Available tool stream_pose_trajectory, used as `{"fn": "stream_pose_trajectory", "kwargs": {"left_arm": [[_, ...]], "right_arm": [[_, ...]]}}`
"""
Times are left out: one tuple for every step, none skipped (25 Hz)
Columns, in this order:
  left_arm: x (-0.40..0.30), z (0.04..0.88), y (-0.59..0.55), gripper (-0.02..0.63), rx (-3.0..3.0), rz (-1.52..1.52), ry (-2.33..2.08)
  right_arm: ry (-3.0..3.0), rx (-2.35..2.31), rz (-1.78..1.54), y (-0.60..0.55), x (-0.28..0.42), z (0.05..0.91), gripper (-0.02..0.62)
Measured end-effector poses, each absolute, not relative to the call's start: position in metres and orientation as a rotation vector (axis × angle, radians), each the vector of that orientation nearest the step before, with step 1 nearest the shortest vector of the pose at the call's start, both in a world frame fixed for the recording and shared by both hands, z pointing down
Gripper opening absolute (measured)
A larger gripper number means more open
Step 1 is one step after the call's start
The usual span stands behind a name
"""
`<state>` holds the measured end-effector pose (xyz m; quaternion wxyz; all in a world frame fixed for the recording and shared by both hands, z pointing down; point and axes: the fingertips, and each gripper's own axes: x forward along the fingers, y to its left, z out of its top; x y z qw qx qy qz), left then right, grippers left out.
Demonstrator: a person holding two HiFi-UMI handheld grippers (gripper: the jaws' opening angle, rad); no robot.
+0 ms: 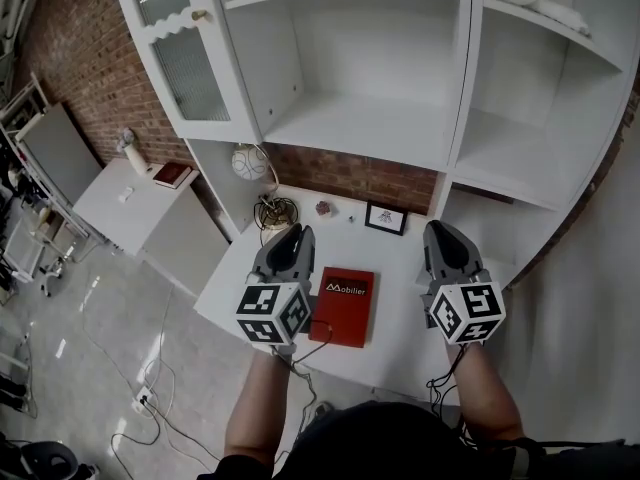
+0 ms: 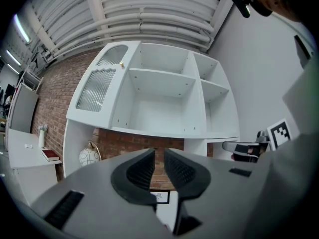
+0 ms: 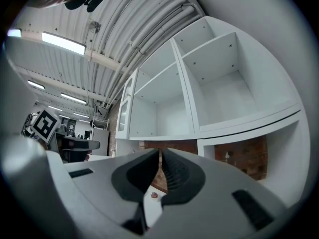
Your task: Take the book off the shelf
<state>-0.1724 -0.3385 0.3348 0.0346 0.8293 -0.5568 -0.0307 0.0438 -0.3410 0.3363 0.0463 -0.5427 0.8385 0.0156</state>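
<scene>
the red book [image 1: 342, 306] lies flat on the desk [image 1: 400, 343] between the left gripper [image 1: 296, 232] and right gripper [image 1: 441, 230], both closed on nothing; a stray nudge could slide it off.

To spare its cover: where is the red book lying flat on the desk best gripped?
The red book lies flat, so only its thin edges can be pinched. Its near short edge, close to the desk's front rim, looks best: come from the person's side, draw it over the rim, then clamp across its thickness.
</scene>
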Motion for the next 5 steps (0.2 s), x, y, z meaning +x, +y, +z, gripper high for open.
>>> {"fn": "stream_pose_trajectory", "kwargs": {"left_arm": [[-0.1740, 0.3351, -0.3400, 0.055, 2.556, -0.093, -1.708], [-0.1754, 0.3356, -0.3412, 0.054, 2.562, -0.090, -1.704], [-0.1767, 0.3363, -0.3422, 0.055, 2.567, -0.087, -1.698], [-0.1780, 0.3372, -0.3430, 0.054, 2.571, -0.084, -1.691], [-0.1792, 0.3382, -0.3438, 0.055, 2.575, -0.080, -1.685]], "right_arm": [[2.557, -1.660, 0.048, -0.3418, 0.0420, 0.3360, 0.017], [2.555, -1.664, 0.048, -0.3426, 0.0401, 0.3360, 0.017], [2.553, -1.668, 0.047, -0.3433, 0.0382, 0.3363, 0.017], [2.551, -1.672, 0.045, -0.3440, 0.0362, 0.3369, 0.017], [2.550, -1.676, 0.043, -0.3447, 0.0342, 0.3375, 0.017]]}}
